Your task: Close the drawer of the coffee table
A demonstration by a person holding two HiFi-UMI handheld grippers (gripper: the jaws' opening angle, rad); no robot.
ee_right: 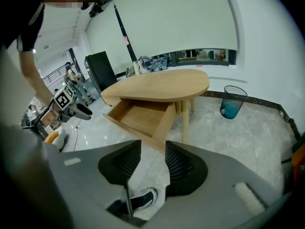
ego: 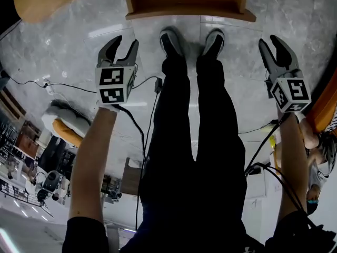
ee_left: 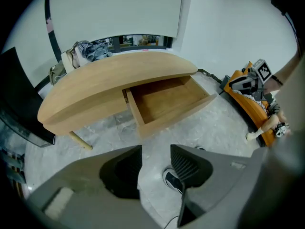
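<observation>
The drawer (ego: 189, 15) stands pulled out of the coffee table (ee_left: 109, 82), just beyond the person's shoes (ego: 169, 41); closing has not begun. The left tongs (ego: 125, 42) and right tongs (ego: 274, 40) hang on either side of the legs, both spread and empty, short of the drawer front. Next, I judge, one must reach to the far side and press squarely on that front. The head view cuts off most of the drawer, and no handle can be made out.

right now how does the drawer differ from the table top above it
The drawer is a straight-edged box, hollow and empty; the table top is a flat, rounded slab. The drawer juts out, pulled open from under the front edge; the table top rests above it on thin legs. Both are the same light wood.
</observation>
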